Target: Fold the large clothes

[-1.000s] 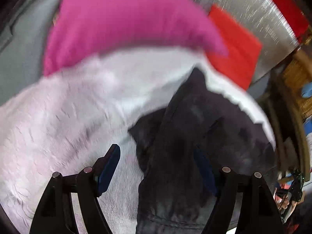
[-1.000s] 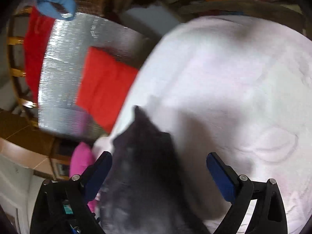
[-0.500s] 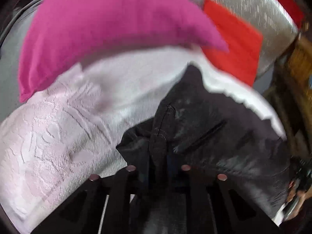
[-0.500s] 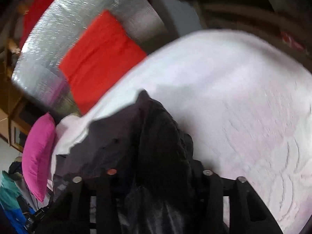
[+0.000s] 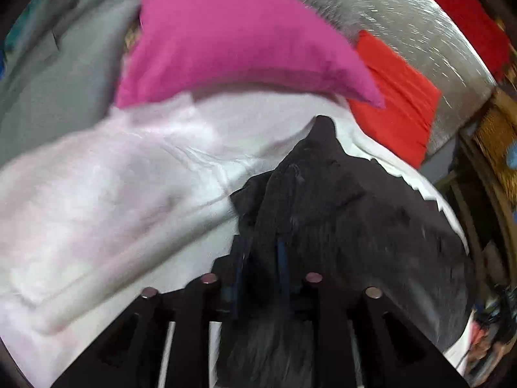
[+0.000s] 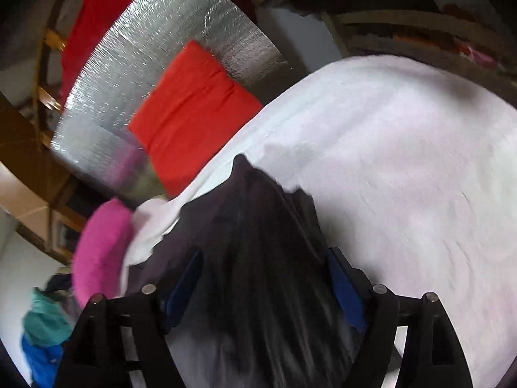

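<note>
A large dark grey garment [image 5: 355, 226] lies bunched on a white textured bedspread [image 5: 113, 194]. My left gripper [image 5: 260, 258] is shut on a fold of the garment, its blue pads close together with cloth between them. In the right wrist view the same garment [image 6: 258, 242] runs up between the fingers of my right gripper [image 6: 265, 278]. Its blue pads [image 6: 344, 287] stand well apart, with the cloth lying between them. The bedspread [image 6: 404, 177] fills the right side of that view.
A pink pillow [image 5: 232, 38] lies at the head of the bed, also seen in the right wrist view [image 6: 100, 252]. A red cushion [image 5: 397, 103] leans on a silver foil panel [image 6: 155, 64]. A grey pillow [image 5: 58, 74] is at far left. Wooden furniture stands beyond the bed.
Both grippers closed on the dark garment half a second ago. The left stays shut on it; the right has since opened again with the cloth between its pads.
</note>
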Available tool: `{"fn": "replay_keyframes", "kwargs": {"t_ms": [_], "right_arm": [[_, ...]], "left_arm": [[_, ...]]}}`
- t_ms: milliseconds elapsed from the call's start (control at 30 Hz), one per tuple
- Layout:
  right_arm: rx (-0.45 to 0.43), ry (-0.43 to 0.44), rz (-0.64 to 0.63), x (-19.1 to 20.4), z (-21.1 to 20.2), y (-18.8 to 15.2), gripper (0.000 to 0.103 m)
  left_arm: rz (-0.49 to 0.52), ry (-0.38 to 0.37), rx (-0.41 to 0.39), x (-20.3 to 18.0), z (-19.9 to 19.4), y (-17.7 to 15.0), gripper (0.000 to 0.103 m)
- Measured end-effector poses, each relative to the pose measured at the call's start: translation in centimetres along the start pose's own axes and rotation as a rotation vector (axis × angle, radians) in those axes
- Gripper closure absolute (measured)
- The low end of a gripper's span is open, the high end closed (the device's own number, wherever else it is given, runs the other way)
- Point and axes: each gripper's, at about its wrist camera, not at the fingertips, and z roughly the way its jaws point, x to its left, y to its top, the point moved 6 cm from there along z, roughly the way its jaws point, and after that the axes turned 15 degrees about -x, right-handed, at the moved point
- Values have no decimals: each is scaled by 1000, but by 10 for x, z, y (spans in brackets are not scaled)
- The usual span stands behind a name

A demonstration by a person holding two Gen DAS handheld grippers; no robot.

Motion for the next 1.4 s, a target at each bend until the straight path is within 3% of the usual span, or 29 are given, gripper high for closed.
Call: {"fn": "replay_keyframes", "kwargs": {"t_ms": [67, 100, 233, 300, 367, 433, 533, 667, 767, 800, 833, 867, 933, 1033, 1200, 1400], "right_arm": [[7, 38, 63, -8, -24, -9, 19], [19, 57, 98, -13, -34, -17, 19], [73, 123, 214, -22, -65, -52, 18], [86, 117, 264, -26, -56, -71, 18], [106, 112, 309, -31, -50, -85, 18], [129, 84, 342, -38, -36, -94, 17], [48, 98, 369, -40, -19, -80, 17], [15, 82, 433, -46, 14, -59, 13], [1, 62, 406, -37, 31, -48, 14], [-7, 46, 385, -33, 33, -47, 26], [-12, 46, 367, -29, 34, -47, 52], [-4, 38, 335, -24, 35, -47, 56], [-16, 29, 306, -17, 34, -46, 63], [-28, 24, 271, -12, 20, -46, 66], [-12, 22, 235, -6, -14, -53, 67], [52, 47, 227, -24, -77, -93, 67]], "left_arm": [[63, -22, -12, -12, -20, -11, 31], [95, -57, -4, -17, -36, -24, 28], [82, -145, 56, -26, -60, -61, 26], [-12, -171, 112, -26, -51, -72, 25], [-169, -175, 192, -18, -33, -83, 25], [-286, -163, 216, -10, -19, -86, 25], [-384, -188, 212, -8, -3, -83, 24], [-489, -187, 180, -10, 16, -70, 19], [-553, -176, 162, -9, 28, -65, 19], [-574, -173, 155, -8, 27, -63, 20], [-592, -171, 137, -7, 27, -61, 34], [-588, -159, 126, -5, 25, -59, 46], [-554, -150, 131, -8, 19, -57, 59], [-490, -127, 123, -11, 2, -51, 68], [-426, -111, 103, -18, -34, -44, 70], [-331, -63, 134, 0, -109, -86, 70]]}}
